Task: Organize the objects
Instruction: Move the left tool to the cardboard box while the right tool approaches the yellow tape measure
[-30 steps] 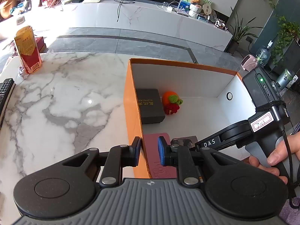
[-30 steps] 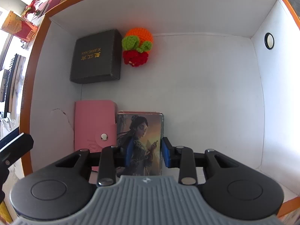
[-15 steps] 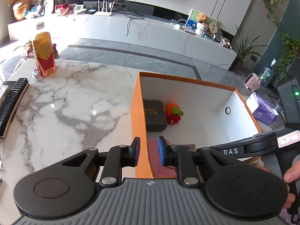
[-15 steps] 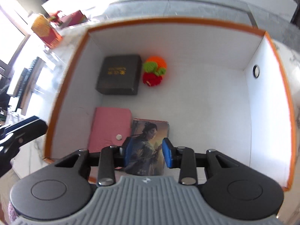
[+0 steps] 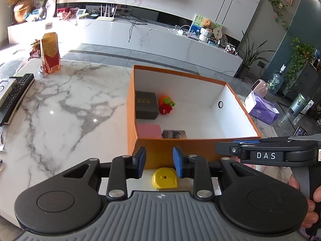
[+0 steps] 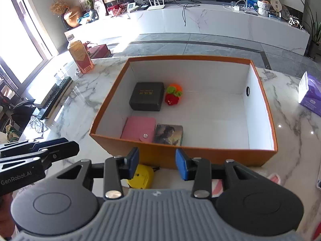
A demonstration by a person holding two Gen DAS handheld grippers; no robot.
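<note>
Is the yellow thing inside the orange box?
No, the yellow thing lies on the table outside the box, in front of its near wall, between the left gripper fingers.

Sunlit marble table (image 5: 60, 104), long white console (image 6: 200, 22), grey floor (image 6: 180, 46)

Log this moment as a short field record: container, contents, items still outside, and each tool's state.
container: orange box, open top, on marble table
contents: black box, crocheted fruit toy, pink card wallet, illustrated card box
outside: yellow tape measure in front of the box's near wall
left tool: open, empty, above the tape measure
right tool: open, empty
</note>
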